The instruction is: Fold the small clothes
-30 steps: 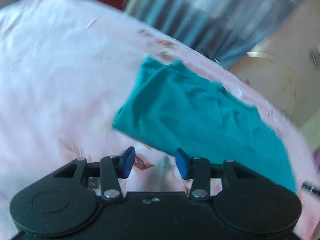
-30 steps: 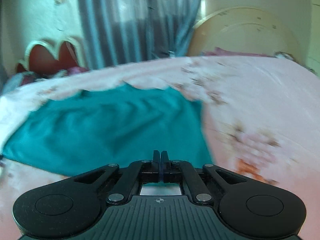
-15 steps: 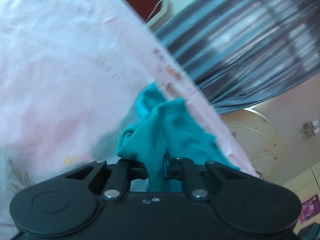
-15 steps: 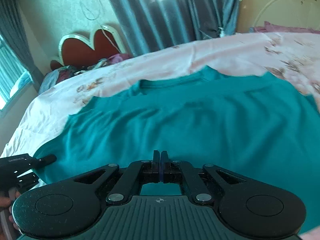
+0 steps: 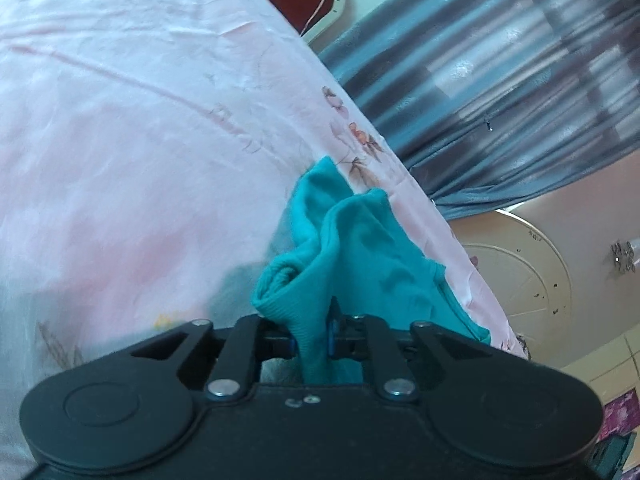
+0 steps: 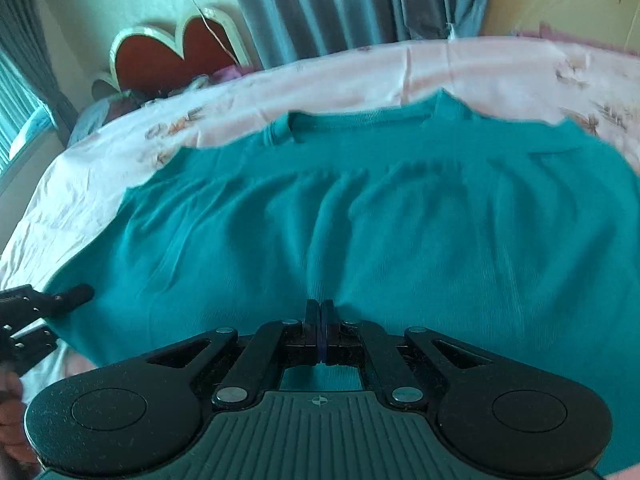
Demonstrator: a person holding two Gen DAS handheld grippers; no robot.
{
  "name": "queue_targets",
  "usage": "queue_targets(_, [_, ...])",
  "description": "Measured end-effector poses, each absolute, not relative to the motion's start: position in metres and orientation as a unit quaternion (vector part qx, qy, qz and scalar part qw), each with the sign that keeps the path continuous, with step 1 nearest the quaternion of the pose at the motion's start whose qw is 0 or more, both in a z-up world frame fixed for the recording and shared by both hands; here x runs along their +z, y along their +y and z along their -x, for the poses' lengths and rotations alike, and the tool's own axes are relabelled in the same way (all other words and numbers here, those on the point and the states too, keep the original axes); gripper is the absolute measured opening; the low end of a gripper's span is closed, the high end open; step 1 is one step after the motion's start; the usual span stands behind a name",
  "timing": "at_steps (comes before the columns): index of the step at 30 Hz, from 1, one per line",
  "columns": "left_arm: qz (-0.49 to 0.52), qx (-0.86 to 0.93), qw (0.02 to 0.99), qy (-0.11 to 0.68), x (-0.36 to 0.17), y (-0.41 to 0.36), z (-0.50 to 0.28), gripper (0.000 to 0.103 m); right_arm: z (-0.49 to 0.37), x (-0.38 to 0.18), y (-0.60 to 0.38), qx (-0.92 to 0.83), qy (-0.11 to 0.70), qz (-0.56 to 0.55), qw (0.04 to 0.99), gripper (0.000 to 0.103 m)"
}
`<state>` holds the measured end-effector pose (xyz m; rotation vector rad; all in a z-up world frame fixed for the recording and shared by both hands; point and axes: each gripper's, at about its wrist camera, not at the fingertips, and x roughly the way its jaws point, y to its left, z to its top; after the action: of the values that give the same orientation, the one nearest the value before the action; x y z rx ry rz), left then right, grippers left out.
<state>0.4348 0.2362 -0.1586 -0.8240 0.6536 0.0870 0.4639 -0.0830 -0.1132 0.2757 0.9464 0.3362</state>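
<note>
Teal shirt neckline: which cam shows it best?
Right wrist view. The teal shirt lies spread on the bedsheet, with its neckline in full view at the far edge. The left wrist view shows only a bunched fold clamped in the left gripper.

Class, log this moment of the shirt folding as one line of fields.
stage: grasp | left tongs: shut on teal shirt edge | right tongs: shut, fabric pinched | shirt: spread on pink bedsheet

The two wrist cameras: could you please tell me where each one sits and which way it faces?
Left wrist: behind the left gripper, looking down over the bed; its jaws pinch the teal shirt.
Right wrist: behind the shut right gripper, looking over the spread shirt towards the curtains; the left gripper shows too.
Shared: shirt, bed, curtains.
</note>
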Motion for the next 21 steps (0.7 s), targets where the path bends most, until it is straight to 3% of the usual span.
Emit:
queue_targets(8, [0.326, 0.006, 0.898, 0.297, -0.111, 0.203, -0.447, 0.009, -0.476, -0.114, -0.090, 0.155, 0.458, -0.166, 0.859, 0.000])
queue_targets(11, [0.276, -0.024, 0.914, 0.297, -0.084, 0.167, -0.459, 0.009, -0.464, -0.100, -0.126, 0.137, 0.409, -0.228, 0.873, 0.000])
queue_targets(17, [0.138, -0.120, 0.932, 0.313, -0.042, 0.030, -0.479, 0.009, -0.439, -0.085, -0.241, 0.091, 0.347, -0.301, 0.884, 0.000])
queue_targets(21, [0.066, -0.182, 0.921, 0.339, -0.048, -0.074, -0.480, 0.009, -0.426, -0.081, -0.320, 0.068, 0.326, -0.347, 0.877, 0.000])
